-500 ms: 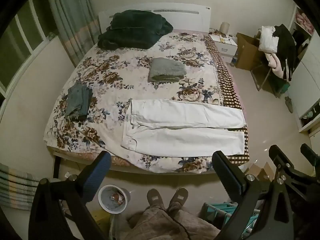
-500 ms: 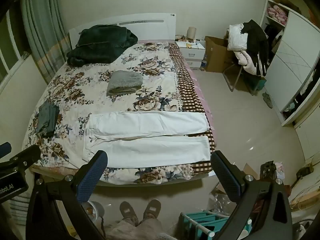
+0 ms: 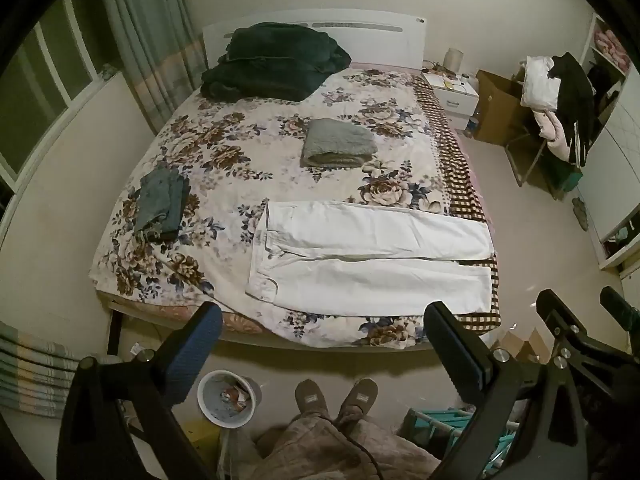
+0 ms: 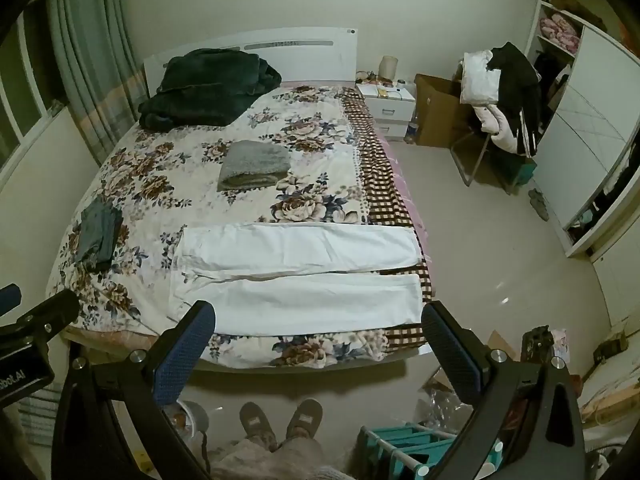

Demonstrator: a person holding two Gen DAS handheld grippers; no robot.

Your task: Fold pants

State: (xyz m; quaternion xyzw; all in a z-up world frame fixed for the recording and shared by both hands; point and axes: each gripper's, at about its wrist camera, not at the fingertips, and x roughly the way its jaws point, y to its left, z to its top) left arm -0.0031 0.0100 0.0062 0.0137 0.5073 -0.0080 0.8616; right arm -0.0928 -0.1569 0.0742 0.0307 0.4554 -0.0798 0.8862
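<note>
We hadn't started folding: the white pants lay flat on the bed, ahead of and below both grippers. Left gripper and right gripper were spread wide, empty. Next move, we judged: descend, pinch waistband and cuffs.

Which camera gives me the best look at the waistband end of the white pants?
The left wrist view: the white pants lie with the waistband fully clear above the left gripper. In the right wrist view, the same pants show both legs, but the right gripper covers a waistband corner.
</note>
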